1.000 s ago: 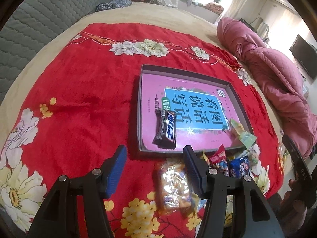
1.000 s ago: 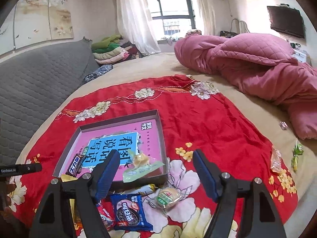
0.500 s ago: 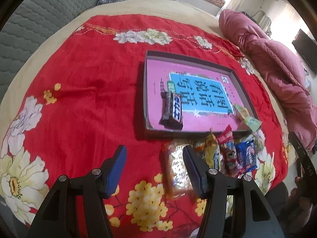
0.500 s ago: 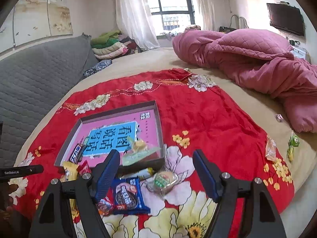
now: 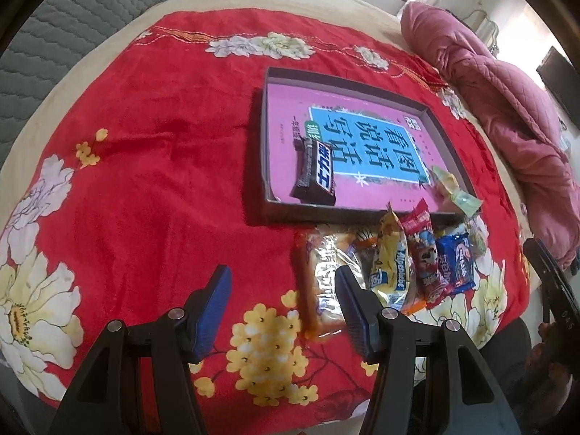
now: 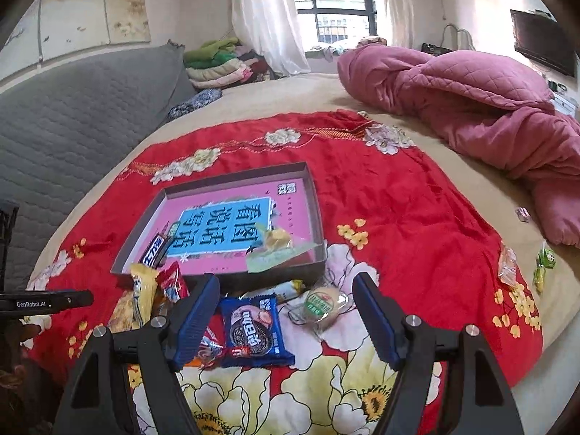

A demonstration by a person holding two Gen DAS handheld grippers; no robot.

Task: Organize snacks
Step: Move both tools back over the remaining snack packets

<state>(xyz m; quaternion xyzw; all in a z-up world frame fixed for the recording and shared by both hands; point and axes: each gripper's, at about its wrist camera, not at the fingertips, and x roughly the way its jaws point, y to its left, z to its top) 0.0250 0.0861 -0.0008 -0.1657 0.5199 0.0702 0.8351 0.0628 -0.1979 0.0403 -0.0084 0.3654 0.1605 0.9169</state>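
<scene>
- fingers of the left gripper (image 5: 281,308), seen from the left wrist, stand apart with nothing between them, only the red flowered blanket (image 5: 145,181) below; the right blue pad overlaps the edge of a clear-wrapped pastry (image 5: 322,282), but whether it touches it cannot be told.
- beside the pastry, to its right, lie a yellow packet (image 5: 389,268), a red packet (image 5: 420,246) and a blue cookie pack (image 5: 458,264), bunched together just in front of the shallow box (image 5: 262,137).
- inside the box, whose floor is pink with a blue panel of chinese characters, a dark chocolate bar (image 5: 315,174) lies near the front left corner, and a pale green and yellow wrapper (image 5: 455,192) rests over the front right rim.
- a pink quilt (image 5: 507,127) is heaped on the bed at far right.
- fingers of the right gripper (image 6: 286,319), seen from the right wrist, stand wide apart and hold nothing; they hang above the snacks.
- between them in this view lie the blue cookie pack (image 6: 253,330) and a round cake in clear wrap with a green label (image 6: 324,306), both on the blanket just in front of the box (image 6: 311,188).
- the yellow packet (image 6: 143,293) and red packet (image 6: 174,282) sit left of the left finger.
- the chocolate bar (image 6: 156,250) and the green wrapper (image 6: 279,250) are in the box.
- a few small sweets (image 6: 507,264) lie well apart at the right, by the bed edge.
- the tip of the left gripper (image 6: 47,302) shows at the left edge.
</scene>
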